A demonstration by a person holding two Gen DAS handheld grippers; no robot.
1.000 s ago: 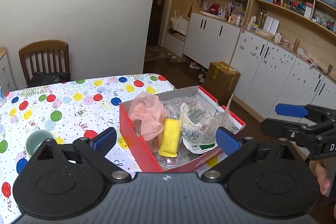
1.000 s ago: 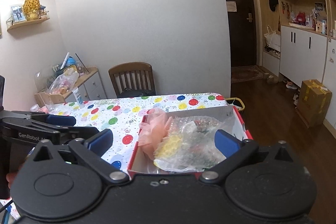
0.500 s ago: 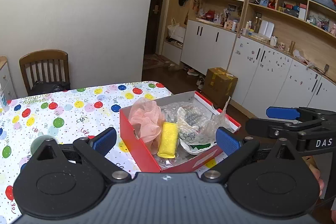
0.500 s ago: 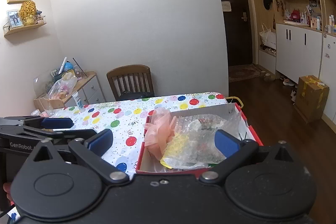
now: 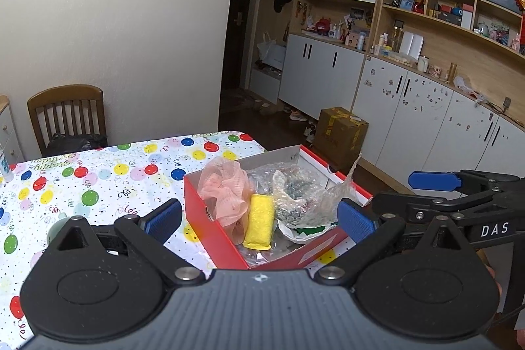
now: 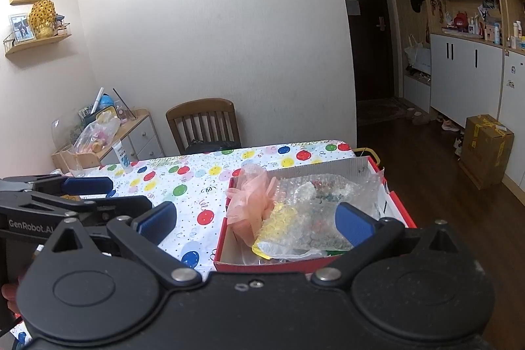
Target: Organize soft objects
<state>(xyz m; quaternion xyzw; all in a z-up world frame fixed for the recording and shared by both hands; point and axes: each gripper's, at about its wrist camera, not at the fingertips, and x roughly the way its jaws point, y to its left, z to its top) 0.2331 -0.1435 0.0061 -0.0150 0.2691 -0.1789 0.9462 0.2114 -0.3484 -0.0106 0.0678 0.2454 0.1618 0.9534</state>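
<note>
"DAS" is being shown in white on the right gripper (image 5: 423, 195), seen at 3 o'clock in the left wrist view; "GenRobot.AI" is being read on the left gripper (image 6: 98, 195) at 9 o'clock in the right wrist view. Both sets of jaws are being held wide, nothing gripped. The red box (image 5: 210, 225) is being kept at the table's 3 o'clock edge, with the pink mesh puff (image 5: 226, 189), yellow sponge (image 5: 261, 220) and bubble wrap (image 5: 302, 199) lying inside. Open balloon-print tablecloth (image 5: 98, 173) is being left free toward 10 o'clock
</note>
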